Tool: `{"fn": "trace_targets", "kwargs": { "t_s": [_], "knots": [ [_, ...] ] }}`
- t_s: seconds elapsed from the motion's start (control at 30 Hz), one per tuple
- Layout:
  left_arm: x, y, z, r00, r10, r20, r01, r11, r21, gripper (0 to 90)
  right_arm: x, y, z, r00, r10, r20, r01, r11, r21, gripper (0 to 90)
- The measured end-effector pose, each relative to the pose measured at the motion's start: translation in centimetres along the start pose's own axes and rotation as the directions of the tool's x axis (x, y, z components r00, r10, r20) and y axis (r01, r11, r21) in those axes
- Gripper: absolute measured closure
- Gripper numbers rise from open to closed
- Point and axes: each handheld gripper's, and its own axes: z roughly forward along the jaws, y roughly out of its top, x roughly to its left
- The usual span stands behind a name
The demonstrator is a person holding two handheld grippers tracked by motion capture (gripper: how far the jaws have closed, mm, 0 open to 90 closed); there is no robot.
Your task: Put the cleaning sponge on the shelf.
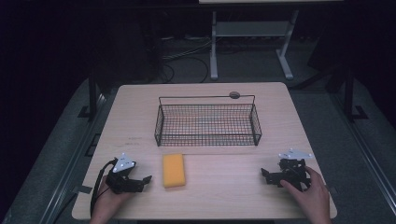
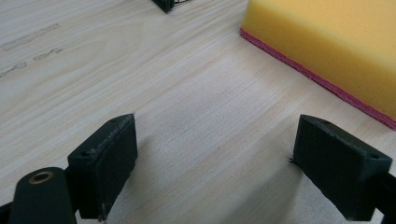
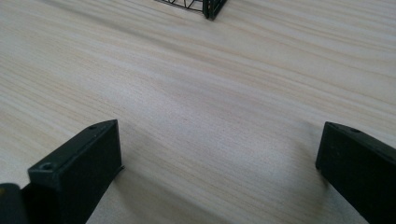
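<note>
The left gripper (image 1: pixel 145 179) lay low on the table (image 1: pixel 233 196), jaws apart and empty, pointing at the yellow sponge (image 1: pixel 173 170) just beside it. The right gripper (image 1: pixel 264 174) rested opposite, jaws apart, pointing inward.

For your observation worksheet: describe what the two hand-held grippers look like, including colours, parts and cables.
Both the left gripper and the right gripper are black, each topped by a pale grey three-cornered plate. A black cable trails from the left one. Their jaws end in blocky black pads.
</note>
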Motion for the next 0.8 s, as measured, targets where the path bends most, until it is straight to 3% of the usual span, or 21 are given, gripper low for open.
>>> {"fn": "trace_targets", "kwargs": {
  "t_s": [0.33,0.5,0.7,0.8],
  "knots": [
    [0.0,0.0,-0.3,0.9999,-0.013,-0.005,0.013,0.9999,0.005,15.6,0.0,0.0,0.0,1.0000,-0.001,0.000,0.001,1.000,0.000,0.0],
    [-0.1,0.5,-0.6,0.9999,-0.008,0.011,0.007,0.9998,0.021,33.3,0.0,0.0,0.0,1.0000,-0.001,0.000,0.001,1.000,0.000,0.0],
    [-0.1,1.4,-0.8,0.9996,-0.018,0.022,0.017,0.9990,0.040,61.3,0.0,0.0,0.0,1.0000,0.001,0.000,-0.001,1.000,0.001,0.0],
    [-0.3,2.2,-0.6,0.9990,-0.014,0.043,0.010,0.9970,0.076,73.8,0.0,0.0,0.0,1.0000,0.002,0.000,-0.002,1.000,0.001,0.0]
  ]
}}
